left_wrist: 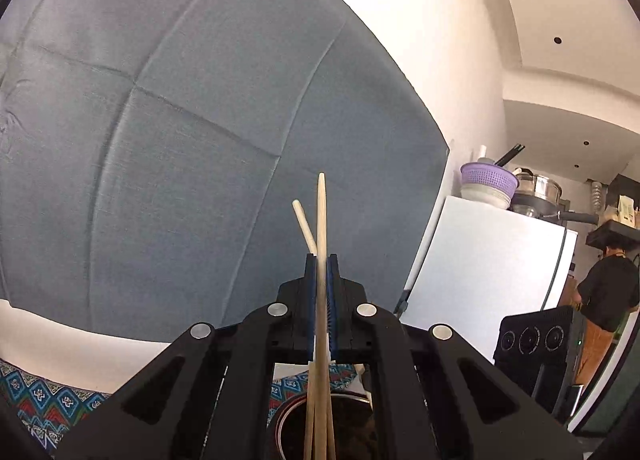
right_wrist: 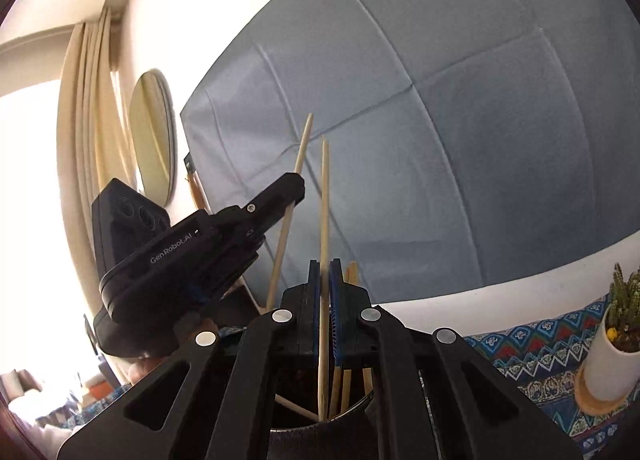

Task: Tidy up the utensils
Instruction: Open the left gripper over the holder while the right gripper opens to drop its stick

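Above the dark holder (right_wrist: 320,426), each gripper (left_wrist: 321,260) (right_wrist: 325,264) clamps one chopstick (left_wrist: 321,220) (right_wrist: 324,200).

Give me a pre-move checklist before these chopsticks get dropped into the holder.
1. Left gripper shut on its chopstick: ok.
2. Right gripper shut on its chopstick: ok.
3. Both sticks upright: right ok; left tilted in the right wrist view.
4. Lower ends over the holder: ok.
5. Room among sticks already inside: cannot tell.
6. Cactus pot clear of the grippers: ok.

Black tool (left_wrist: 321,260), blue pads (left_wrist: 330,292), silver screws (left_wrist: 365,309)
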`<move>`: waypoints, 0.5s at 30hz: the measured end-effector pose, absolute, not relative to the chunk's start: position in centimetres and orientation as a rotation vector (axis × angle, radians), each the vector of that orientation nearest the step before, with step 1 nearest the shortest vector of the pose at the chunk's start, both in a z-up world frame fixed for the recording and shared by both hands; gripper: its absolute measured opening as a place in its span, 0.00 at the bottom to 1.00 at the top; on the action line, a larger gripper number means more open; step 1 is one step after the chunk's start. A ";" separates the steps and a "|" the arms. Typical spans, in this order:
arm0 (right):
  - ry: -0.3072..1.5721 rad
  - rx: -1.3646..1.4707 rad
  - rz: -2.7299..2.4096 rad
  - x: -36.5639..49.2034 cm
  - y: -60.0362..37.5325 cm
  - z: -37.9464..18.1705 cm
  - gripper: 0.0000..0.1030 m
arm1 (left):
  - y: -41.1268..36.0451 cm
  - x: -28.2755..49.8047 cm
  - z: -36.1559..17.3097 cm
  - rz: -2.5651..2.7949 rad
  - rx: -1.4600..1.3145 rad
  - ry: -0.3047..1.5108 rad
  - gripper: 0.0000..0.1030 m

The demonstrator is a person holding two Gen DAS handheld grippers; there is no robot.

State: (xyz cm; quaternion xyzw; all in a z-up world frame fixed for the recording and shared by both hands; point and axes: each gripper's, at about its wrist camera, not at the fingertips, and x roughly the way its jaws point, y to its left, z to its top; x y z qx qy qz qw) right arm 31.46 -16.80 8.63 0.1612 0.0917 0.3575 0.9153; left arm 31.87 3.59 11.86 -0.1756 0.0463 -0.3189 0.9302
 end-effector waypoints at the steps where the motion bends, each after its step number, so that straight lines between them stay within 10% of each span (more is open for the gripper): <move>1: 0.191 0.323 0.733 31.2 -16.9 8.7 0.05 | 3.5 31.7 11.9 -0.647 -0.344 0.098 0.05; 15: 0.233 0.179 0.696 27.7 -17.4 8.8 0.05 | 3.2 28.5 10.5 -0.545 -0.111 0.213 0.05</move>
